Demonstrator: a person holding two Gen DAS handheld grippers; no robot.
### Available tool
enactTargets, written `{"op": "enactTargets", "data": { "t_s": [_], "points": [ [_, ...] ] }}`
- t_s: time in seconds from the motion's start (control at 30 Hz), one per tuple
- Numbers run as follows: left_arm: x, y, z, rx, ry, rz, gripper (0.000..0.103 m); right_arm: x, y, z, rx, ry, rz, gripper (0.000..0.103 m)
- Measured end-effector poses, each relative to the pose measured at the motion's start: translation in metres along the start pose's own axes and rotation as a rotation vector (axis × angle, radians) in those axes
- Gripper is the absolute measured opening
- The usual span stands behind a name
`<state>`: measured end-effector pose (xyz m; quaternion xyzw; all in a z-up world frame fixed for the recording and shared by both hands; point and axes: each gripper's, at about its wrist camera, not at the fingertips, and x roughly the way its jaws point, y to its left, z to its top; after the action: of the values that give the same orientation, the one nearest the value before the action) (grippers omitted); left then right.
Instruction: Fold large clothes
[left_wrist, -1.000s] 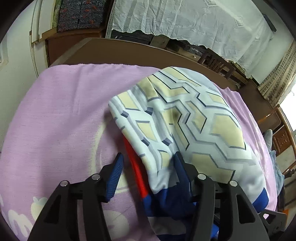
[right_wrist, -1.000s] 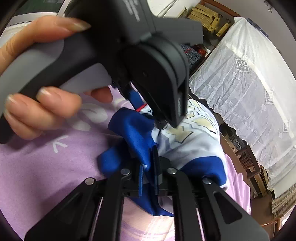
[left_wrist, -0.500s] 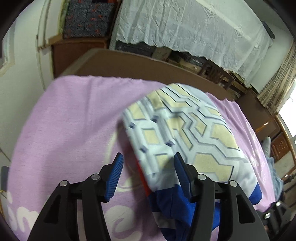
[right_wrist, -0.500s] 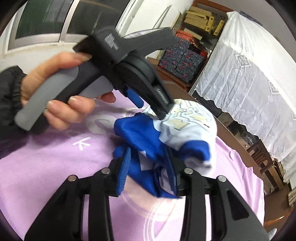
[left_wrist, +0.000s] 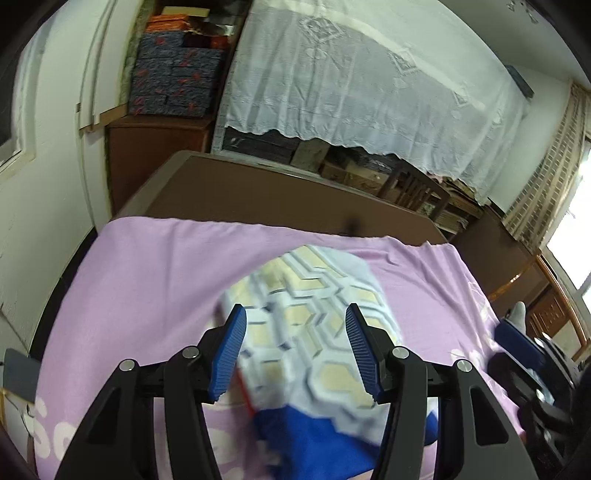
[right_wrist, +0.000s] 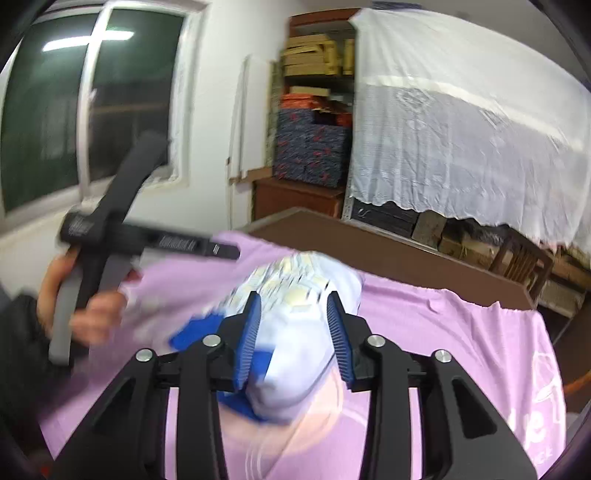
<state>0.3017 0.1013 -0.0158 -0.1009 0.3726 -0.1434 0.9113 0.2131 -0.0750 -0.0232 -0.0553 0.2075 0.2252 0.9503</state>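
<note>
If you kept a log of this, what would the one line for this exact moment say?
task: fold large clothes | left gripper: open | right gripper: open | folded patterned garment: lying on purple cloth, not gripped

White lettering on purple cloth (left_wrist: 155, 280), unreadable.

Folded hexagon-patterned garment (left_wrist: 314, 332) on purple cloth (left_wrist: 147, 266)
</note>
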Motion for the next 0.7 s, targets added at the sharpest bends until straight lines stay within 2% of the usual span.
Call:
{"op": "enactTargets", "data": {
  "t_s": [0.17, 0.23, 0.37, 0.5, 0.7],
  "points": [
    [0.037, -0.001, -0.012, -0.021, 0.073, -0.027, 0.056, 0.047, -0.020, 0.009, 0.135, 0.078, -0.003, 0.026],
    [0.060, 0.003, -0.023, -0.012, 0.128, -0.014, 0.058, 0.066, -0.028, 0.003, 0.177, 0.133, 0.001, 0.024],
    [0.079, 0.005, -0.036, 0.034, 0.167, 0.018, 0.060, 0.103, -0.035, -0.027, 0.177, 0.252, 0.001, 0.022],
    [0.082, -0.004, -0.042, 0.093, 0.159, 0.067, 0.060, 0.108, -0.043, -0.044, 0.218, 0.271, 0.051, 0.022],
    [0.086, -0.002, -0.046, 0.095, 0.162, 0.068, 0.060, 0.109, -0.049, -0.053, 0.246, 0.279, 0.073, 0.022]
  ]
}}
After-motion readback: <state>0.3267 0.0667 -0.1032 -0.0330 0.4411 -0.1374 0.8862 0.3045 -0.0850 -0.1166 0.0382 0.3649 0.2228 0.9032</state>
